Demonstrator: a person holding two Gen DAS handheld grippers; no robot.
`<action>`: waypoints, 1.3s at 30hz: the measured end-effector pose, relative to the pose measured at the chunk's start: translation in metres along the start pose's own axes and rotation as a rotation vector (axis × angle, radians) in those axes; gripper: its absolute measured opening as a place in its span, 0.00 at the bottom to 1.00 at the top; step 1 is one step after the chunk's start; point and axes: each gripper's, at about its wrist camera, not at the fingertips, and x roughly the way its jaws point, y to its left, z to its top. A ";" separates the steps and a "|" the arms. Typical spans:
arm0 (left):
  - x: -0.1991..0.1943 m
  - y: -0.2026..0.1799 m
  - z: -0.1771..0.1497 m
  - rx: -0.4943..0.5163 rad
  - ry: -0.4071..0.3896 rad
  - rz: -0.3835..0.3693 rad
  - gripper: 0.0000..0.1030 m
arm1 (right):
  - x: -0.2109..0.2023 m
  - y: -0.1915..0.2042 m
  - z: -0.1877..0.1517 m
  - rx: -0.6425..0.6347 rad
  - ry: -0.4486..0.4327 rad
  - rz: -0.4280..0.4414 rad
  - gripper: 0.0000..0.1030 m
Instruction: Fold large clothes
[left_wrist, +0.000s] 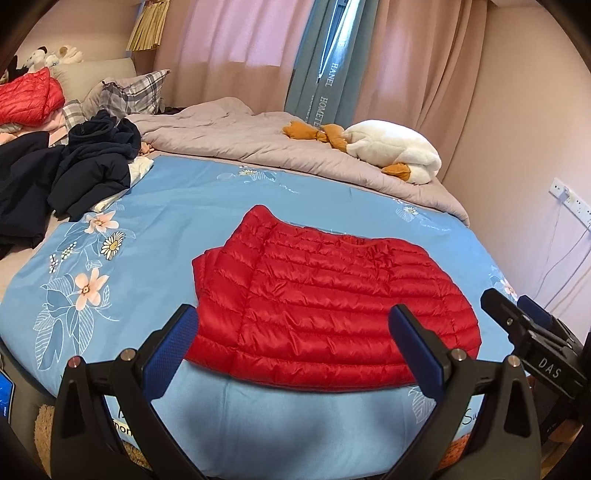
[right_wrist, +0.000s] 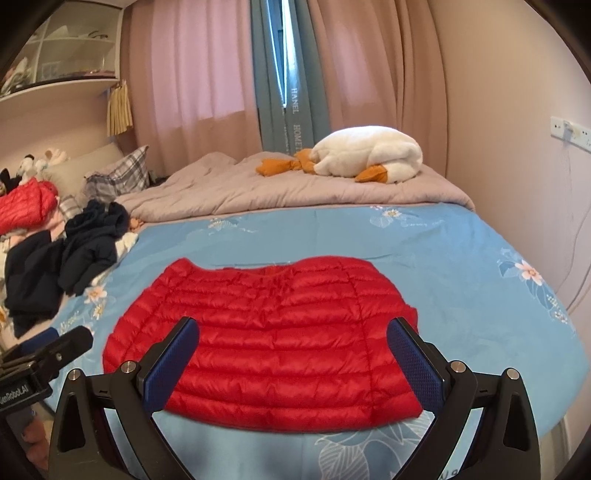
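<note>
A red quilted down jacket (left_wrist: 332, 306) lies flat on the blue flowered sheet (left_wrist: 177, 210), sleeves folded in, hem toward me; it also shows in the right wrist view (right_wrist: 273, 343). My left gripper (left_wrist: 295, 332) is open and empty, held above the jacket's near hem. My right gripper (right_wrist: 293, 343) is open and empty, also above the near hem. The right gripper's body (left_wrist: 532, 332) shows at the right of the left wrist view, and the left gripper's body (right_wrist: 48, 354) at the left of the right wrist view.
Dark navy clothes (left_wrist: 74, 170) are heaped at the left, with another red jacket (left_wrist: 26, 96) behind. A grey duvet (left_wrist: 266, 140) with a white plush goose (left_wrist: 391, 147) lies at the far end. The wall with sockets (left_wrist: 569, 199) is at the right.
</note>
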 end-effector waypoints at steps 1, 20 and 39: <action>0.001 -0.001 -0.001 0.002 0.003 0.002 1.00 | 0.000 -0.001 -0.001 0.002 0.002 -0.002 0.98; 0.009 -0.014 -0.011 0.027 0.040 -0.008 1.00 | 0.003 -0.008 -0.008 0.017 0.029 -0.034 0.98; 0.008 -0.014 -0.015 0.023 0.047 -0.017 1.00 | 0.004 -0.007 -0.011 0.011 0.033 -0.038 0.98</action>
